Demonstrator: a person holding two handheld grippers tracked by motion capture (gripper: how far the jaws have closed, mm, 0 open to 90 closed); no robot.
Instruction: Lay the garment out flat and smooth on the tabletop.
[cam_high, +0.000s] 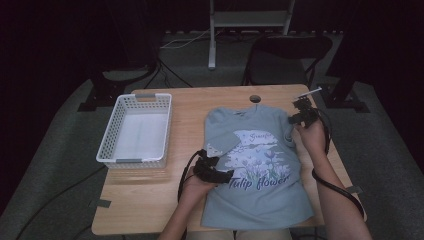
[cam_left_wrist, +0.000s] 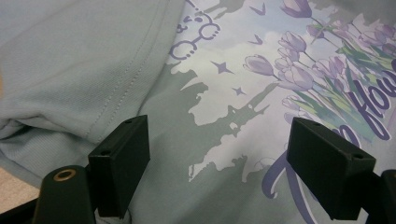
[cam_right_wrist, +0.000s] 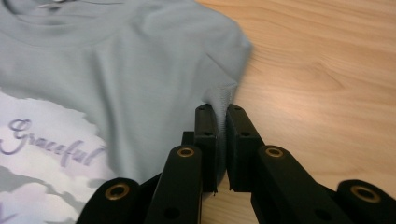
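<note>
A pale blue T-shirt (cam_high: 260, 165) lay print-side up on the right half of the wooden surface (cam_high: 145, 192), its collar toward the far edge and its hem toward the person, with a white basket (cam_high: 116, 139) standing well apart to its left. The step in hand looked like folding the sleeves inward: the left sleeve (cam_high: 221, 142) was already turned over onto the chest, and the right gripper (cam_high: 302, 114) sat at the shirt's far right shoulder, its fingers (cam_right_wrist: 205, 135) pressed together on a small pinch of the sleeve edge. The left gripper (cam_high: 216, 172) hovered over the left part of the print with its fingers (cam_left_wrist: 122, 165) spread wide and nothing between them. The next move probably called for the right gripper to lift the pinched sleeve and carry it across toward the middle, keeping the fold line straight, while the left gripper either steadied the body of the shirt or took the hem. The right gripper view made plain the clamp on the fabric, which the high view was too small to settle. The left gripper view showed the stitched seam of the folded sleeve and the tulips of the print (cam_left_wrist: 299, 74) close up. The high view alone gave the whole layout, including a black chair (cam_high: 287, 55) beyond the surface.
</note>
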